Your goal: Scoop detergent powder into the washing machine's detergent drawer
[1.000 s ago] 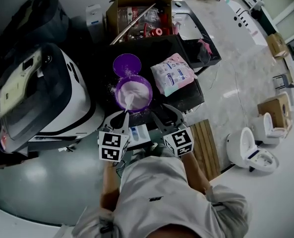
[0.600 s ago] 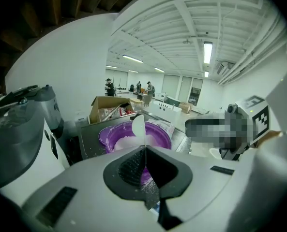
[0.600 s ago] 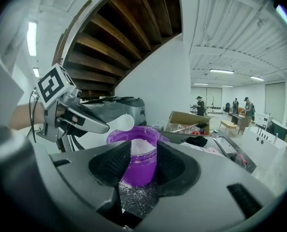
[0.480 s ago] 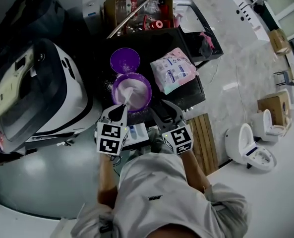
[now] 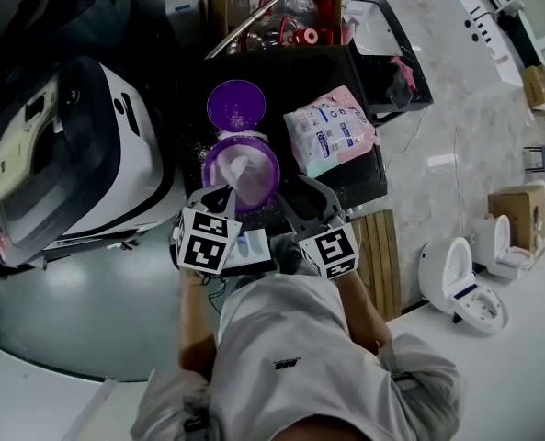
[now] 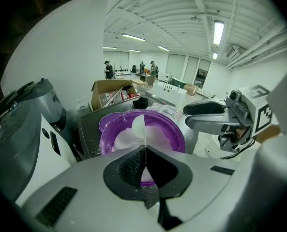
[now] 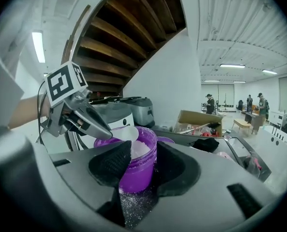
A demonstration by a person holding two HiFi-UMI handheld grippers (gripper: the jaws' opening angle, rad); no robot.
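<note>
Head view: dark worktop point(image 5: 350, 180) seen from steeply above, person point(image 5: 309, 356) at its near edge.
tub point(image 5: 208, 162): purple, lidless, standing by the near edge, left of the middle.
powder point(image 5: 254, 184): white, heaped inside the tub; loose grains scattered over the worktop around it.
left gripper point(image 5: 222, 197): at the tub's near-left side, jaws pressed together on the thin handle of the scoop.
scoop point(image 7: 120, 134): white, bowl just over the tub's rim above the powder, seen edge-on in the left gripper view.
right gripper point(image 5: 301, 198): at the tub's near-right side, jaws spread, nothing clamped; tub wall just ahead of the tips; touching or not, cannot tell.
lid point(image 5: 235, 106): purple, lying flat just behind the tub, toward the far edge.
bag point(image 5: 332, 131): pink and white, lying flat by the right edge.
washing machine point(image 5: 79, 163): white with a dark top, just beside the left edge.
cardboard box point(image 5: 219, 7): open, cluttered, beyond the far edge.
white-and-blue piece point(image 5: 251, 246): below the near edge, between the two grippers; drawer or not, cannot tell.
</note>
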